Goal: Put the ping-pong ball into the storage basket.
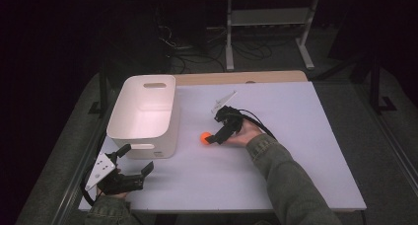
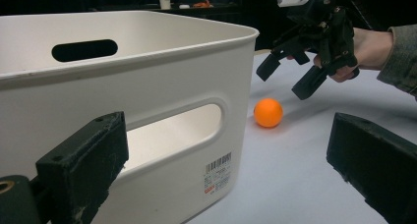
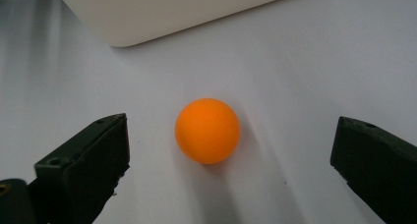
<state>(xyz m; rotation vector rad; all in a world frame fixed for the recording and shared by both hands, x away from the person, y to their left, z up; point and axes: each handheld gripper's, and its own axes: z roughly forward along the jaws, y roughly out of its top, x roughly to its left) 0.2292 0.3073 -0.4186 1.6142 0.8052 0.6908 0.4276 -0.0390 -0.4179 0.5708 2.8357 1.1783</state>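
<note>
Orange ball (image 1: 205, 137) sat on the white surface (image 1: 296, 151), centre of the high view, just right of the white bin (image 1: 148, 114) and apart from it. Right gripper (image 1: 215, 137) was angled down at the ball from the right, fingers spread wide, not touching it; in the right gripper view the ball (image 3: 208, 130) lay between the two fingers (image 3: 86, 170) with bare surface on each side, bin corner at upper left of the frame. Nothing stood between ball and gripper.

Left gripper (image 1: 136, 158) rested at lower left of the high view, close to the bin's near end, fingers open, holding nothing. Left gripper view: bin wall (image 2: 147, 86) with handle slot and barcode label filled the left half, ball (image 2: 268, 112) past its corner, right gripper (image 2: 287, 76) above it.

Bin interior looked empty. Room behind was dark, cables and a metal frame on the floor at upper centre.
</note>
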